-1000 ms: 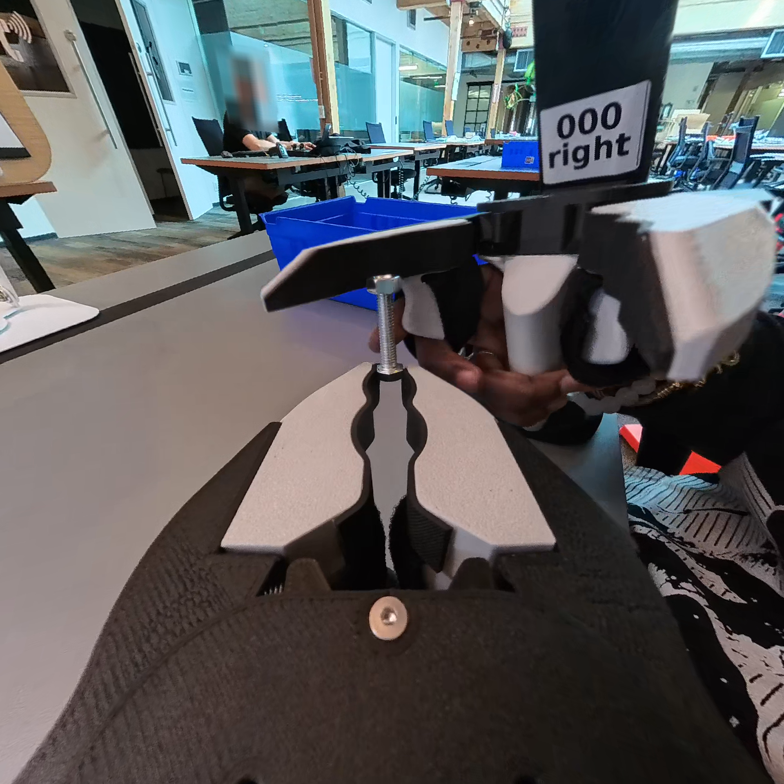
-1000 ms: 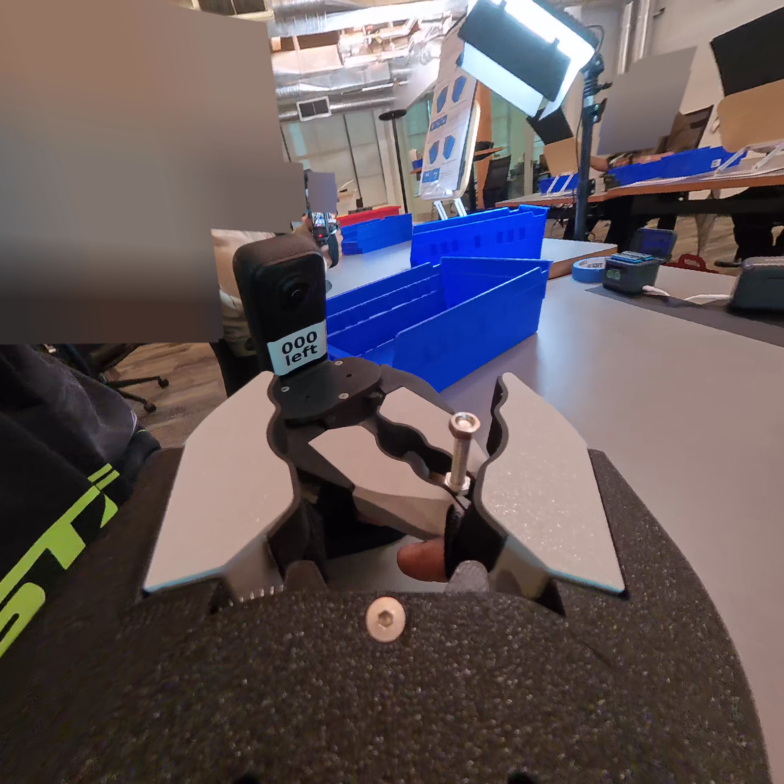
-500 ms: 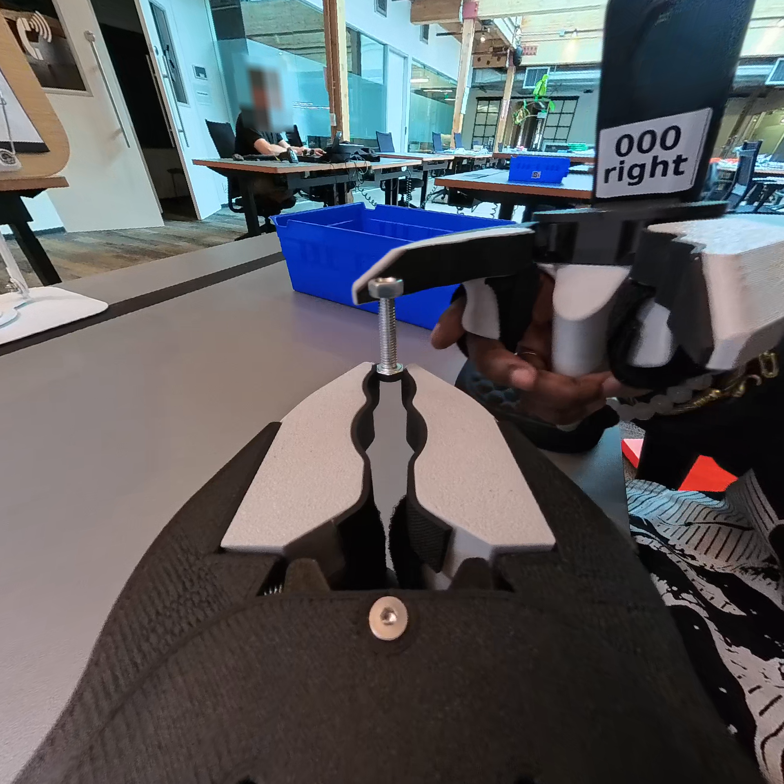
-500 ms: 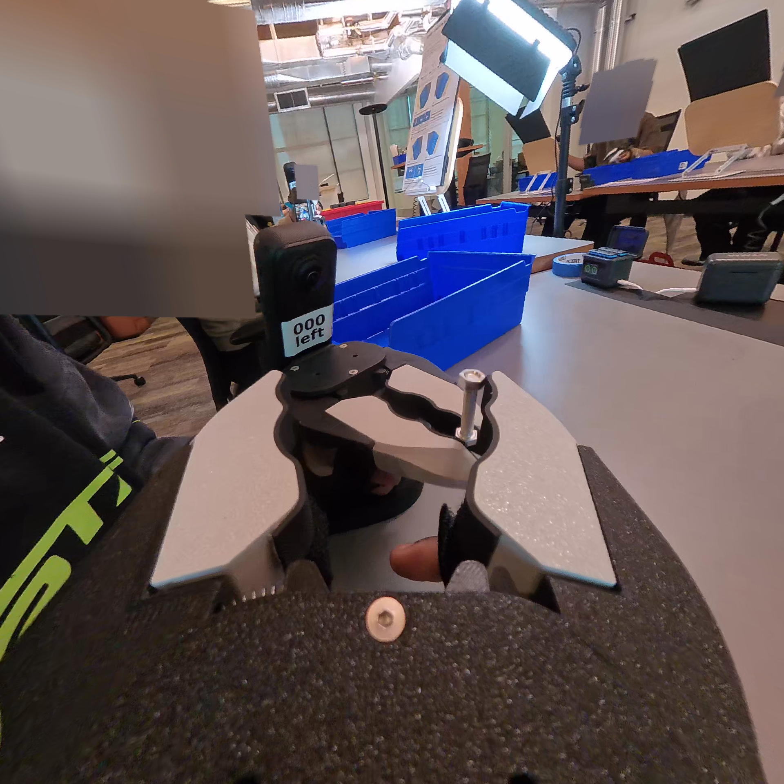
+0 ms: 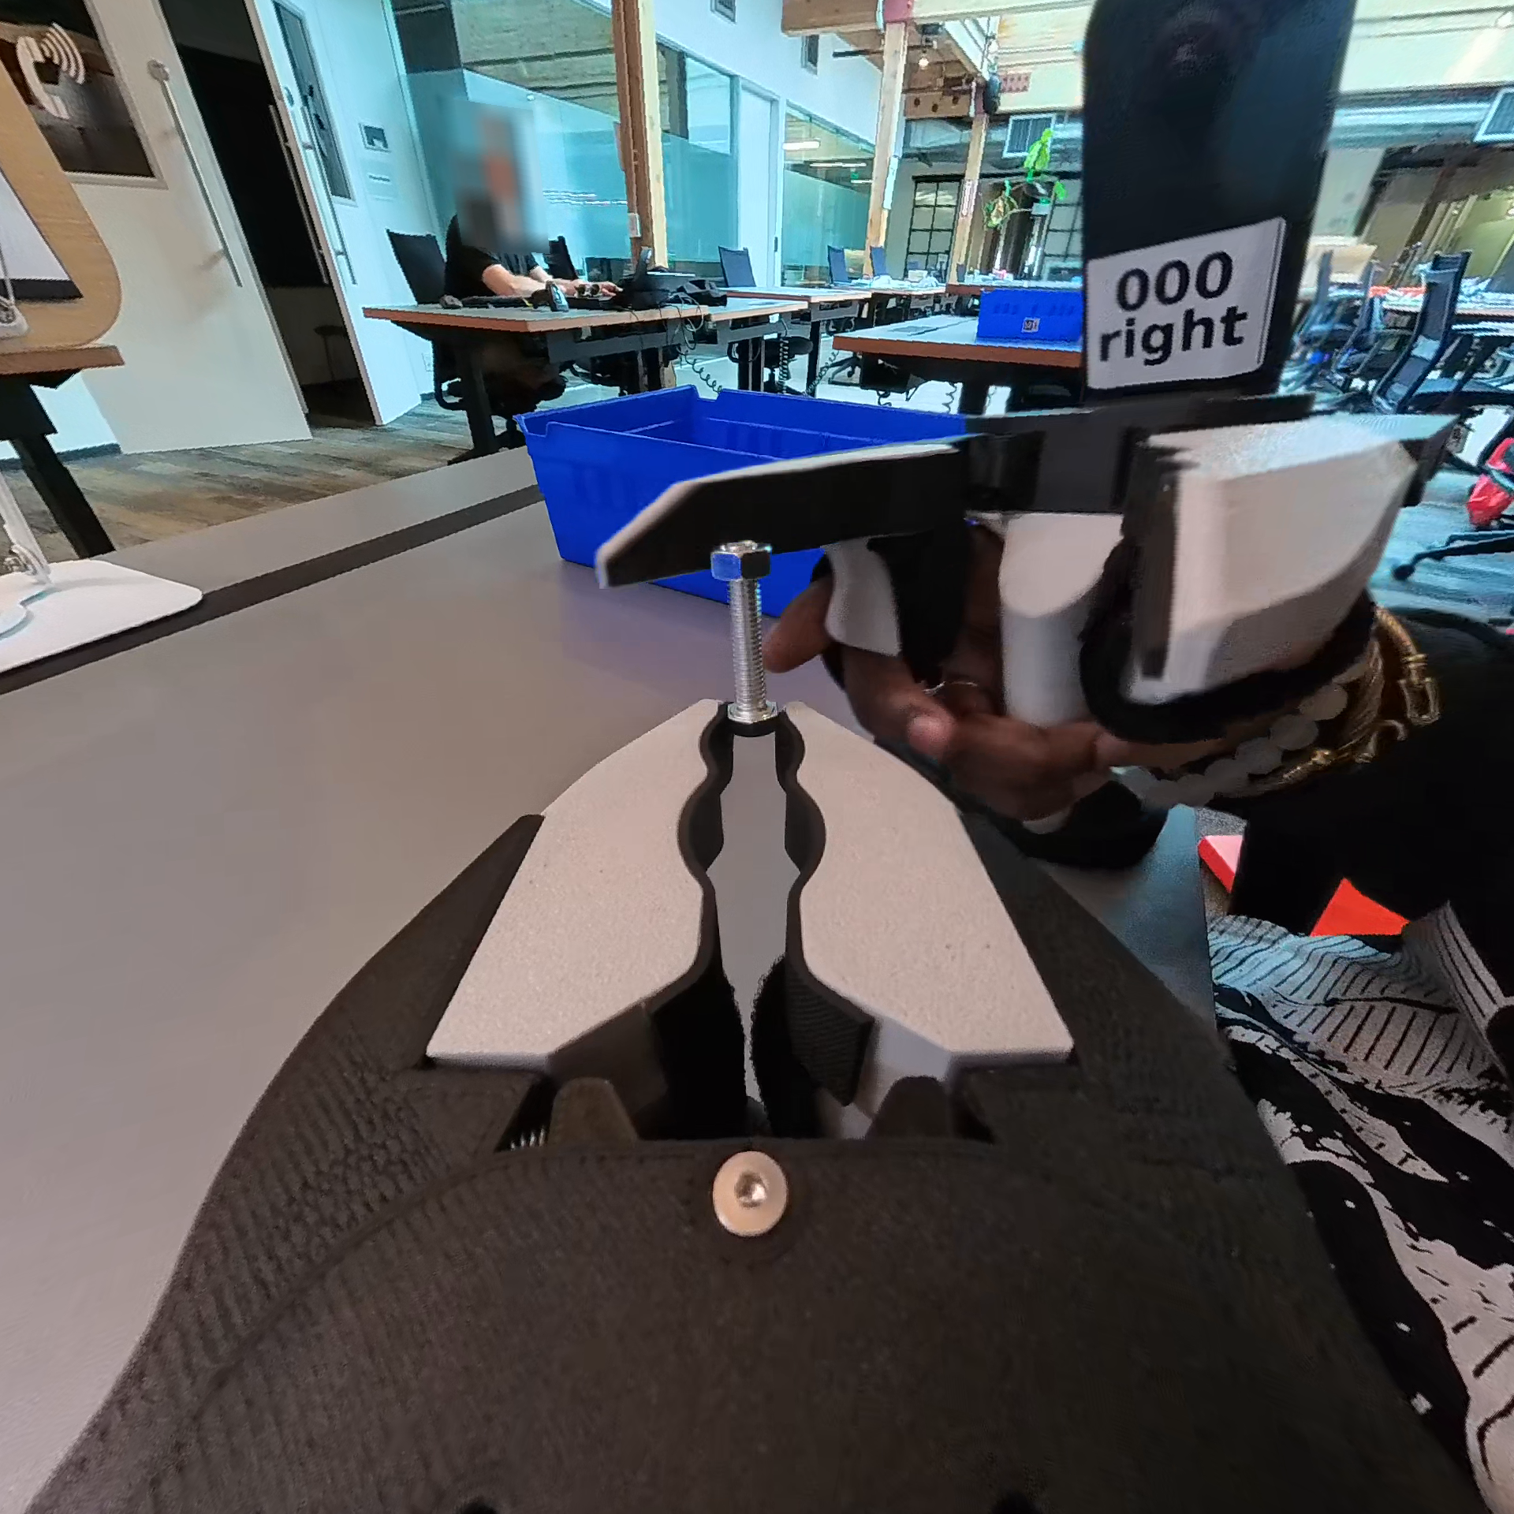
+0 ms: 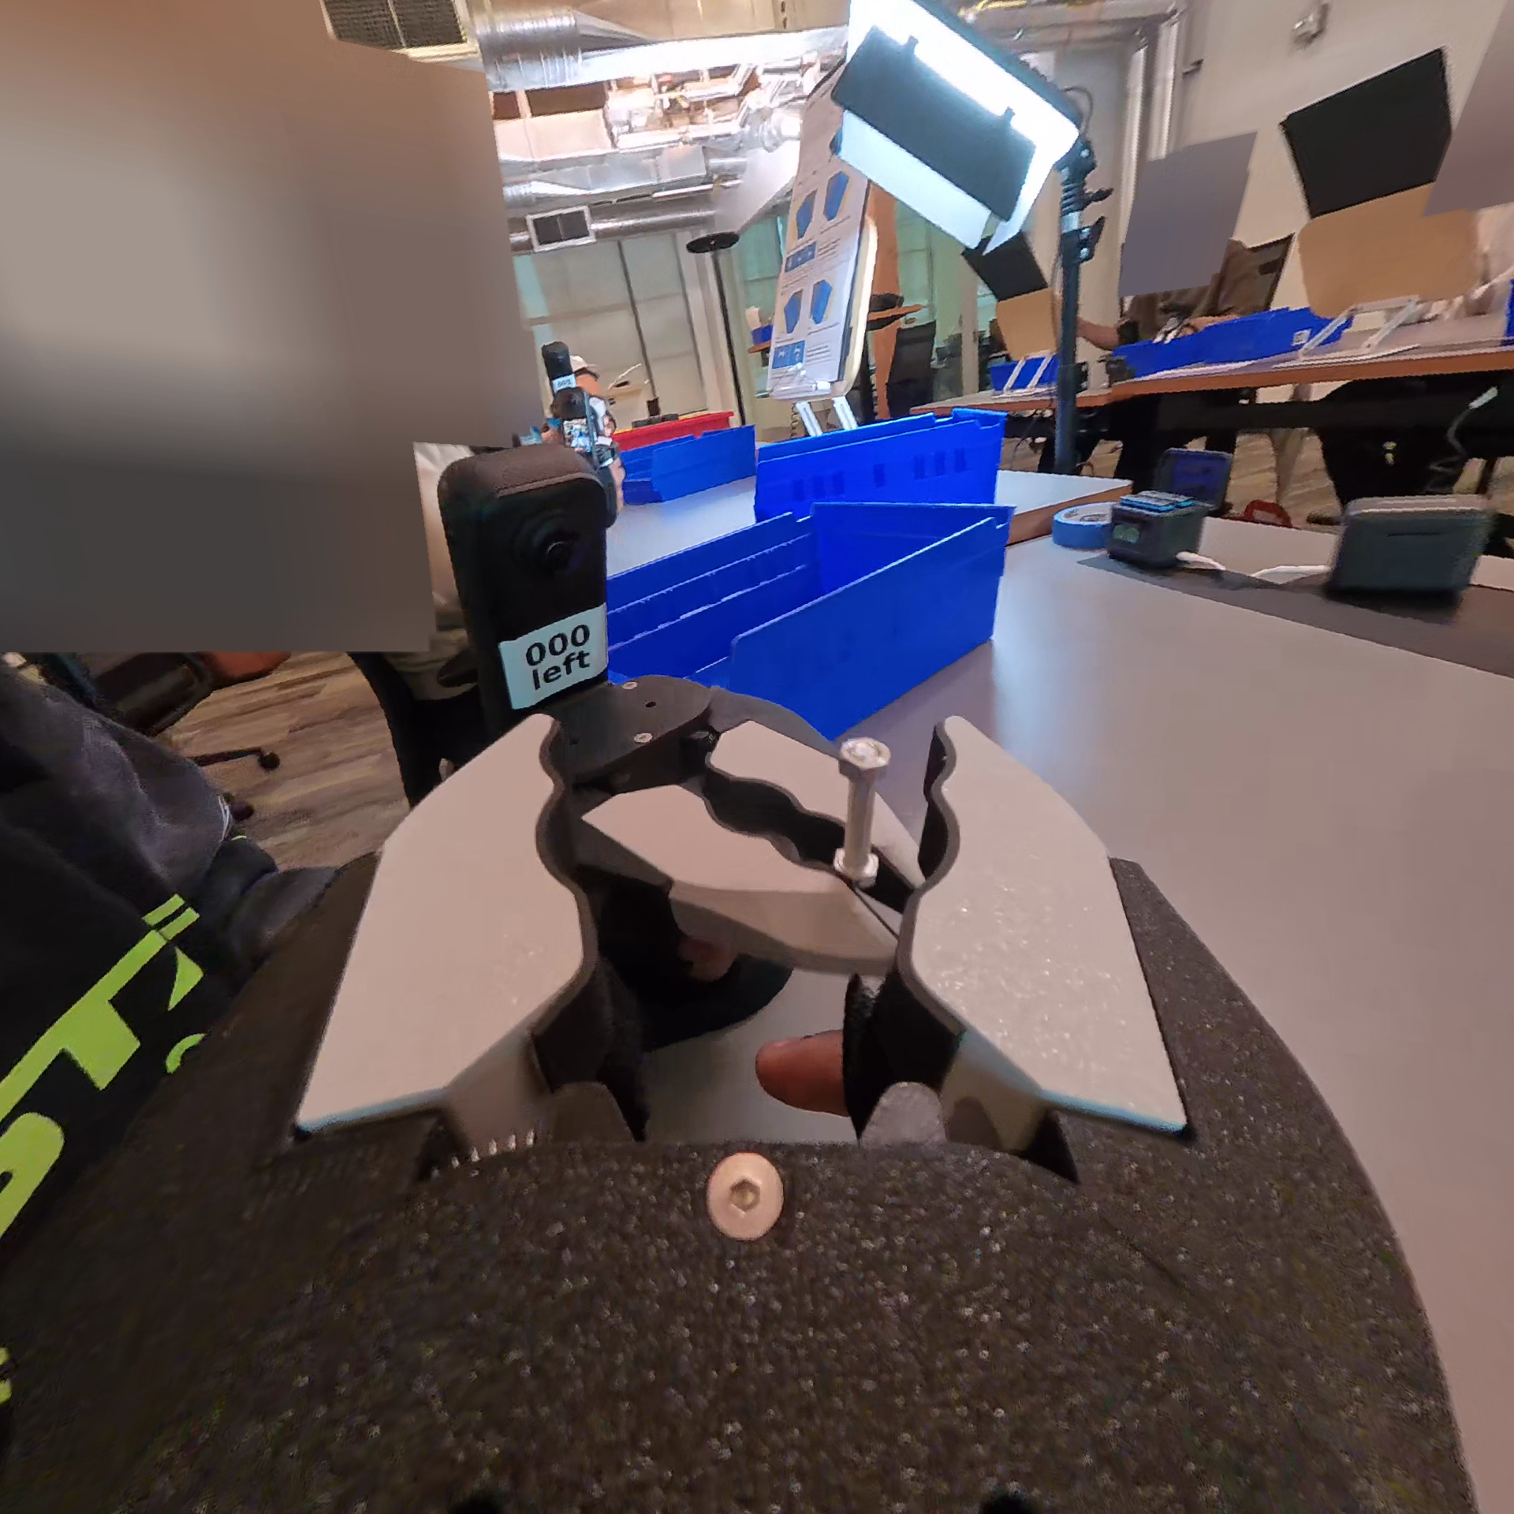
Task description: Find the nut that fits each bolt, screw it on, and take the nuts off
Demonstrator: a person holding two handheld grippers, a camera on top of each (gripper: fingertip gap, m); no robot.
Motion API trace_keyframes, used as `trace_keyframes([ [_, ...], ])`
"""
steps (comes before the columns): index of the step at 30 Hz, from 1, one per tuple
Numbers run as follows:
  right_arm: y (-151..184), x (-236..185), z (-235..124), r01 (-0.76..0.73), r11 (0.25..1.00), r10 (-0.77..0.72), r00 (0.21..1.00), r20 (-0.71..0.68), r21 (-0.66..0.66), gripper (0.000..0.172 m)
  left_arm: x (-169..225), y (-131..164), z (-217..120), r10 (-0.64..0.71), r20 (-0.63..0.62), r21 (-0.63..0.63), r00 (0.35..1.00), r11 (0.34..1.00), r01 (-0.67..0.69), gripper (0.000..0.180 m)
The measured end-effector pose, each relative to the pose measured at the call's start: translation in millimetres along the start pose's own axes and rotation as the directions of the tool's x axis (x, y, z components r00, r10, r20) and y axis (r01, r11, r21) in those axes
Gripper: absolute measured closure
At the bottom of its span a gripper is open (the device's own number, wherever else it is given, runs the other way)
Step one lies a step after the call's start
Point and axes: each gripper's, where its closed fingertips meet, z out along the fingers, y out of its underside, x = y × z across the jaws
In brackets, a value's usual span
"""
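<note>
Left gripper [image 5: 750, 725] clamping a silver bolt [image 5: 747, 635] at its lower end, pads pressing on the nut [image 5: 750, 711] threaded there, bolt standing upright above the grey table [image 5: 328, 737] with its hex head uppermost. Right gripper [image 6: 741, 827] standing wide apart around the other tool's tips, one finger [image 6: 1016, 885] lying just beside the bolt [image 6: 858, 807] without touching, nothing being gripped. Sitting on the table beyond both tools, well apart from the bolt: a blue bin [image 5: 647, 459].
</note>
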Motion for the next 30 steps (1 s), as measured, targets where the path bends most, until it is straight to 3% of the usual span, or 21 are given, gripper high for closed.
trace_keyframes([
  [6, 6.1, -4.1, 15.2, 0.020, 0.998, -0.018, 0.999, 0.038, -0.053, 0.091, 0.5, 0.9, 0.5, 0.007, 0.000, -0.006, 1.000, 1.000, -0.007, 0.171],
  [15, 2.0, -3.7, -10.2, 0.021, 1.000, -0.021, 1.000, -0.016, -0.007, 0.100, -2.4, -0.5, -0.5, -0.013, 0.008, 0.007, 1.000, 1.000, 0.013, 0.171],
  [20, -0.6, -3.8, -27.9, 0.027, 0.999, -0.026, 0.999, -0.039, 0.026, 0.125, -2.4, -0.3, -0.3, -0.013, 0.008, 0.006, 1.000, 1.000, 0.013, 0.171],
  [22, -2.3, 2.0, -29.3, 0.024, 0.999, -0.022, 0.998, -0.060, 0.039, 0.124, -2.2, -0.2, -0.2, -0.010, 0.007, 0.005, 1.000, 1.000, 0.010, 0.171],
  [27, -0.1, 6.3, -10.7, 0.013, 1.000, -0.012, 0.999, -0.042, 0.019, 0.102, -0.8, 0.8, 0.8, 0.000, 0.002, -0.002, 1.000, 1.000, 0.000, 0.171],
  [30, 0.9, 3.3, 3.6, 0.027, 1.000, -0.027, 1.000, -0.010, 0.001, 0.102, 0.1, 1.7, 1.4, 0.006, -0.001, -0.008, 1.000, 1.000, -0.006, 0.170],
])
